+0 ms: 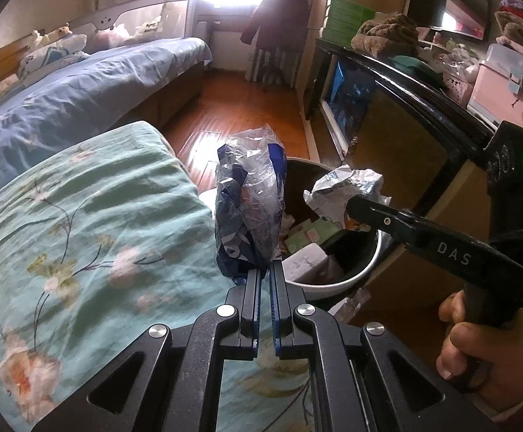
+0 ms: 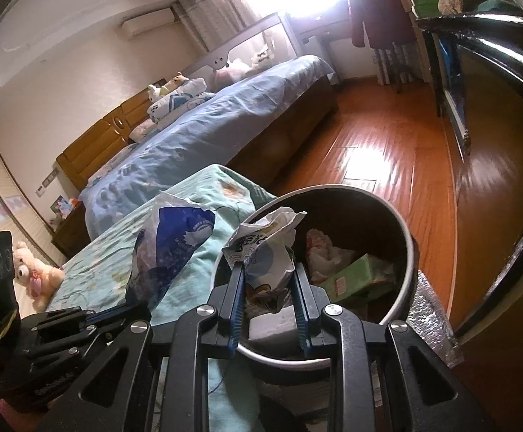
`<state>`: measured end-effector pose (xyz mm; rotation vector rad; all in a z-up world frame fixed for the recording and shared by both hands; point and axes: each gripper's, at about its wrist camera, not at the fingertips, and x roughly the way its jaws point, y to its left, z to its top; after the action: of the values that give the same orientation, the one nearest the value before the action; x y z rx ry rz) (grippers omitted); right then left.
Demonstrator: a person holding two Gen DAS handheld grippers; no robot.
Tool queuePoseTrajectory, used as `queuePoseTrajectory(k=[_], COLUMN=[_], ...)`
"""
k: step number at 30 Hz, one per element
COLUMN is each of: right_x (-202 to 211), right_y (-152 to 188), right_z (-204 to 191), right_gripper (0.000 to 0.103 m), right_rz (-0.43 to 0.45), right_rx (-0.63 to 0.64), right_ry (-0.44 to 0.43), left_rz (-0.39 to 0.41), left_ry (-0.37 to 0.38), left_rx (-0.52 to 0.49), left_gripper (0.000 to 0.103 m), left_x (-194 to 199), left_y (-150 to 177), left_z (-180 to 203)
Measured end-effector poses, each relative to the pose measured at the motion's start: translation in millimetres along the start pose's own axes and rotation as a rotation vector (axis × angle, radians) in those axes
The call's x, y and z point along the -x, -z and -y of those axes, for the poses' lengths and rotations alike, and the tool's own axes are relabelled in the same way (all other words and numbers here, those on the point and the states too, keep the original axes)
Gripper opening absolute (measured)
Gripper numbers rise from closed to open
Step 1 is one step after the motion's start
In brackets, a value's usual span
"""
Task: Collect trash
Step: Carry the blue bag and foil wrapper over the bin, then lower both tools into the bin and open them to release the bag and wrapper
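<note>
My left gripper [image 1: 265,270] is shut on a crumpled blue and clear plastic bag [image 1: 250,201], held upright beside the bin; the bag also shows in the right wrist view [image 2: 169,248]. My right gripper [image 2: 267,273] is shut on a crumpled white printed wrapper [image 2: 267,252], held over the bin's near rim; the wrapper also shows in the left wrist view [image 1: 344,190]. The round bin [image 2: 411,248] has a white rim and dark inside, and holds a green box [image 2: 351,277] and other trash.
A bed edge with a teal floral cover [image 1: 81,223] lies left of the bin. A second bed with blue bedding [image 1: 81,86] is behind it. A dark cabinet [image 1: 405,115] stands right of the bin. Wooden floor [image 2: 380,165] runs beyond.
</note>
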<state>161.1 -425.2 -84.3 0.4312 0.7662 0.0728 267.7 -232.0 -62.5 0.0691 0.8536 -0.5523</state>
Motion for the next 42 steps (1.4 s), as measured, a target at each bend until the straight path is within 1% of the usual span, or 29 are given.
queuePoseTrajectory(k=[14, 32, 42], right_x=[-3, -12, -16], right_y=[-8, -16, -19], right_z=[12, 19, 20], right_gripper=[0.025, 0.025, 0.025], right_rz=[-0.006, -0.018, -0.025], right_rx=[0.001, 0.017, 0.019], right_ry=[0.043, 0.055, 0.055], left_rz=[-0.03, -0.034, -0.045], left_ry=[0.012, -0.013, -0.023], left_rx=[-0.016, -0.044, -0.056], left_gripper=[0.003, 0.003, 0.003], left_x=[-23, -33, -40], left_y=[-9, -19, -19], left_z=[9, 23, 27])
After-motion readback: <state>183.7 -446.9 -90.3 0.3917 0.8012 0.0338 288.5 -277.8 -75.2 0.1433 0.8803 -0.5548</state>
